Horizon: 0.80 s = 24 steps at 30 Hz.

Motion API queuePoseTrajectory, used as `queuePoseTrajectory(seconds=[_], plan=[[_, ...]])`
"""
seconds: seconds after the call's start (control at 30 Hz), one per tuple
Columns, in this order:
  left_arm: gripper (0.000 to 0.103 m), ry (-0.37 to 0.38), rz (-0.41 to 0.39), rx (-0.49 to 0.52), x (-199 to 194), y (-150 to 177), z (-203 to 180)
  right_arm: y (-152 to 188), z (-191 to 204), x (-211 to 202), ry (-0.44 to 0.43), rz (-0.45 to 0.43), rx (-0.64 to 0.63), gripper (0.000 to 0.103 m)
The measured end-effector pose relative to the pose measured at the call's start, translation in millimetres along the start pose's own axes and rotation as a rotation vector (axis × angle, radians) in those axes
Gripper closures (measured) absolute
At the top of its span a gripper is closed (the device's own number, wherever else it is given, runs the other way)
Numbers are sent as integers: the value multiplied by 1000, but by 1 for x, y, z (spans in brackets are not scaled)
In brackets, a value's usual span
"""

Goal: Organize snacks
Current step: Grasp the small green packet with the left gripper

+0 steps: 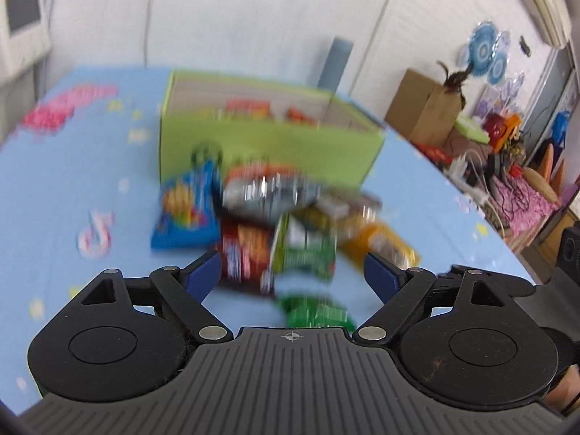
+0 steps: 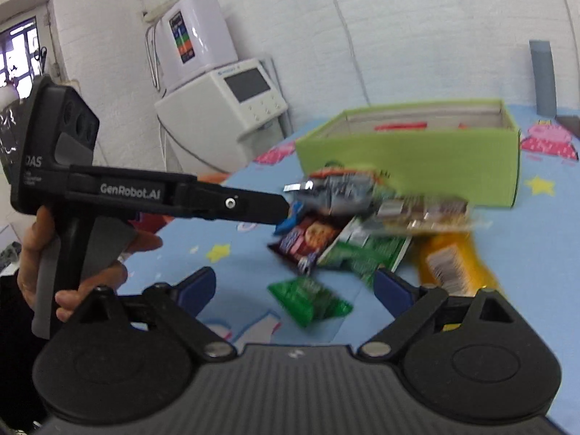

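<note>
Both grippers, left (image 1: 291,268) and right (image 2: 295,290), are held apart, empty, over snacks (image 1: 275,224) awaiting the box (image 1: 268,145).

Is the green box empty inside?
No, the green box already has some red and orange snack packets lying inside it, visible over its front wall in the left wrist view.

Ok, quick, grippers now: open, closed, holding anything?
Left gripper: open, holding nothing, above the snack pile.
Right gripper: open, holding nothing.
</note>
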<state>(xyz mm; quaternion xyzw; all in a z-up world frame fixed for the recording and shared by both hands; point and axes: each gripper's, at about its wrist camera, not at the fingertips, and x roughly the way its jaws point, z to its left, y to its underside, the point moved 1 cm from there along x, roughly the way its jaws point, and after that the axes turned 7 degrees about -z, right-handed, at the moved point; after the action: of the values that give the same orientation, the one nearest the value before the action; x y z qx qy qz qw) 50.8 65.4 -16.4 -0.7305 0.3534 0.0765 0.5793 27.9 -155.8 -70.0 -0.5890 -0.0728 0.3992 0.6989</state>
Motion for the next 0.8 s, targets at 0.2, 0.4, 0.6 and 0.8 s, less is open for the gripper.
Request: queuePoseTrajectory(seconds=[0.2, 0.4, 0.6, 0.8], plan=[[32, 35, 50, -50, 13, 25, 10, 25, 22, 27, 111, 77, -94, 10], [37, 109, 90, -80, 36, 25, 17, 22, 28, 50, 175, 92, -207, 15], [80, 194, 120, -136, 35, 26, 26, 18, 25, 57, 160, 104, -251, 52], [80, 219, 44, -99, 18, -15, 7, -10, 27, 35, 123, 13, -254, 49]])
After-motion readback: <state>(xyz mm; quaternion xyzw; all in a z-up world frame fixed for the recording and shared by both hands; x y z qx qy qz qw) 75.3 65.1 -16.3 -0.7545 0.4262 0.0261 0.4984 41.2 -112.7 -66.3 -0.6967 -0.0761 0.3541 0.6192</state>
